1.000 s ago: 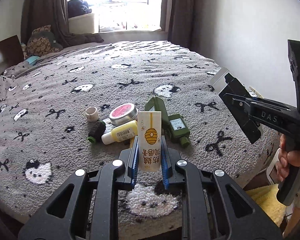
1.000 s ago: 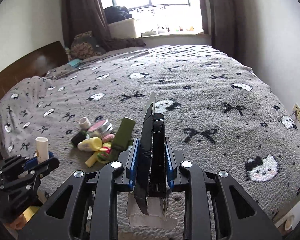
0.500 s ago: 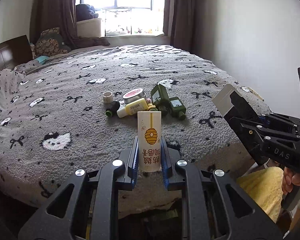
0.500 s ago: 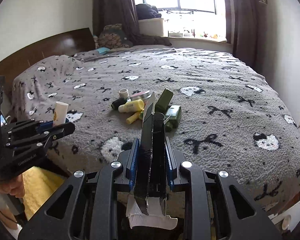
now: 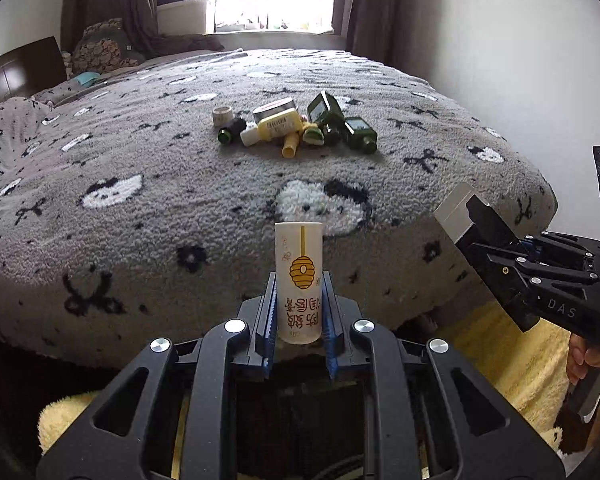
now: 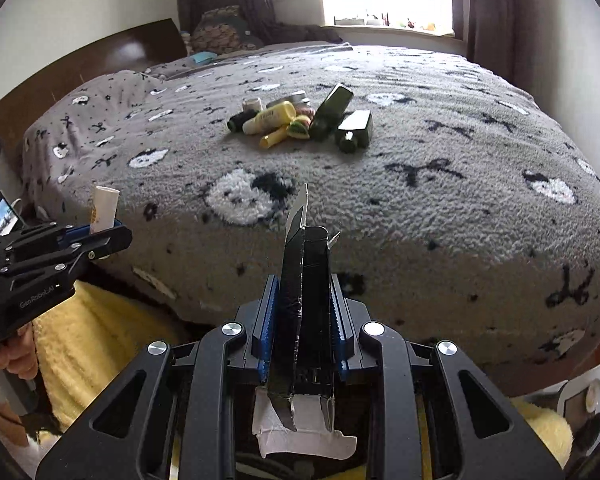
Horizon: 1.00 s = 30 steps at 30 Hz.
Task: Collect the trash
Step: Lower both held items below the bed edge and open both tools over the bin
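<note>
My left gripper [image 5: 299, 312] is shut on a white tube with a yellow beehive print [image 5: 299, 280], held upright off the foot of the bed. My right gripper [image 6: 303, 312] is shut on a flattened black carton [image 6: 306, 280] with a white torn flap. Each gripper shows in the other's view: the right one with the carton [image 5: 476, 224], the left one with the tube [image 6: 105, 210]. A pile of trash lies on the grey bedspread [image 5: 180, 184]: dark green bottles [image 5: 360, 134], a yellow bottle [image 5: 274, 130], a round tin [image 5: 274, 108], a small black bottle [image 5: 230, 134].
A yellow fluffy rug [image 5: 512, 352] lies on the floor below the bed's foot. A white wall [image 5: 520, 40] runs along the right. Headboard and pillows [image 5: 100, 48] are at the far left, with a window behind.
Both grippers have pulled back from the pile and lowered past the foot edge of the bed, each still holding its item. The pile now lies farther away.
</note>
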Available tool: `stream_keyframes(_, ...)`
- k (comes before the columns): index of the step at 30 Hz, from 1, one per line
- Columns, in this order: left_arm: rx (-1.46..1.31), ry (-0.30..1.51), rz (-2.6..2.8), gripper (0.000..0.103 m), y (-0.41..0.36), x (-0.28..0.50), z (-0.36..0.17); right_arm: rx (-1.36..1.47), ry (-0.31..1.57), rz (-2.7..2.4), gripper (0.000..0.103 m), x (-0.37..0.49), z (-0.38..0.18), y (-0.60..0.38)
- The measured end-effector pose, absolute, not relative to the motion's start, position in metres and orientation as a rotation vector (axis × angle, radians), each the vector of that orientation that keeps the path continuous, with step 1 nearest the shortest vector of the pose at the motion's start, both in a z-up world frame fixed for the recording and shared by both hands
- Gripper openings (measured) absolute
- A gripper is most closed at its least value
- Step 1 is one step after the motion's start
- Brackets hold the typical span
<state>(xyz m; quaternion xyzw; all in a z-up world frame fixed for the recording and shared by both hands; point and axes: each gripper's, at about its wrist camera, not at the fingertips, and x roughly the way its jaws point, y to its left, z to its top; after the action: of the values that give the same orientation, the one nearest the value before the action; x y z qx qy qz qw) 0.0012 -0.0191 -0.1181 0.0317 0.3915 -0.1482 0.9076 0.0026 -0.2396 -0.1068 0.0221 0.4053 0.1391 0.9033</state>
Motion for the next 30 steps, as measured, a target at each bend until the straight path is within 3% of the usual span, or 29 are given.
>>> stream_keyframes(30,0.088,1.322,-0.421,0.018,-0.035,-0.003,-0.295,0.12,1.228,0.403,0.025,0.01,-0.249,-0.214)
